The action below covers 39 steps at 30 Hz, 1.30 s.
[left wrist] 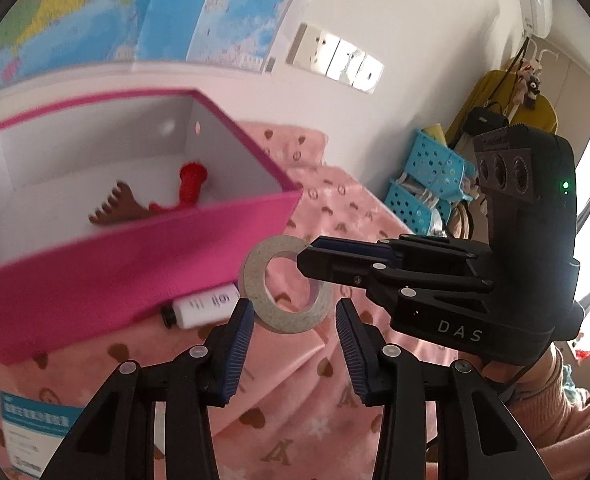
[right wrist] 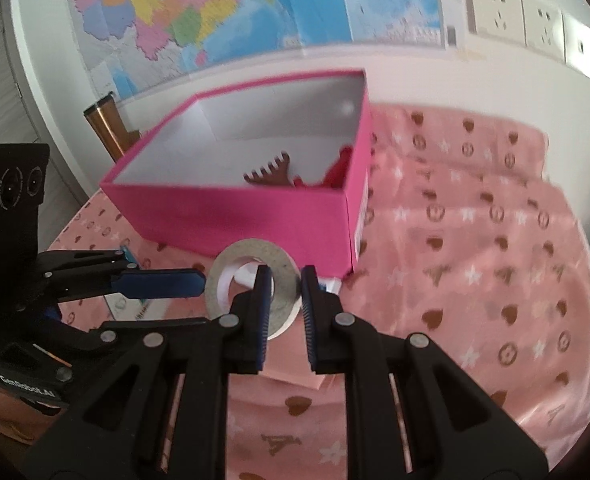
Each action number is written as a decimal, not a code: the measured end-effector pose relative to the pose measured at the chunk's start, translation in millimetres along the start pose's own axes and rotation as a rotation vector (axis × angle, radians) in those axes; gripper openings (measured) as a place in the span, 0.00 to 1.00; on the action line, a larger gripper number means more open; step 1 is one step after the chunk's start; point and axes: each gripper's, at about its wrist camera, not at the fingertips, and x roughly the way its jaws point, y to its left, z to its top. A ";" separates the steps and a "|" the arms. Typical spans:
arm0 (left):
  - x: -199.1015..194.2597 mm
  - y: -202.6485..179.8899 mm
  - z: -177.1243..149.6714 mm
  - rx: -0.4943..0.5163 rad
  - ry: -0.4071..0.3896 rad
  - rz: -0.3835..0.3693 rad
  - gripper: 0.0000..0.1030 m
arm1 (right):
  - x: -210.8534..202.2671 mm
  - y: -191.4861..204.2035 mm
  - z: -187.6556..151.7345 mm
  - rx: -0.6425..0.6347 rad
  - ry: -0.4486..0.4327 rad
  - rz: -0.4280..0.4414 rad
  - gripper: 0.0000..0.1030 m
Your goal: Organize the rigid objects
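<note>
Between the right hand-held gripper (right wrist: 285,280) fingers sits the tape roll (right wrist: 251,276), clamped.

Your tape roll (left wrist: 285,285): matt grey cardboard face, rough-looking. Pink box (right wrist: 231,216): matt paper-covered card, smooth white lining. Cloth (right wrist: 475,240) under it: soft, fuzzy pink fabric. Your right gripper (right wrist: 287,304): matt black plastic, 2 ribbed blue pads. White bottle (left wrist: 203,306): glossy plastic.

"DAS" in white on right gripper (left wrist: 301,260) body. "GenRobot.AI" on left gripper (right wrist: 203,284) base, far left. Other labels unreadable.
</note>
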 end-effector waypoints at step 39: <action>15.6 2.3 -25.8 0.025 0.097 0.001 0.42 | 15.4 -41.3 -45.5 0.097 0.139 0.078 0.43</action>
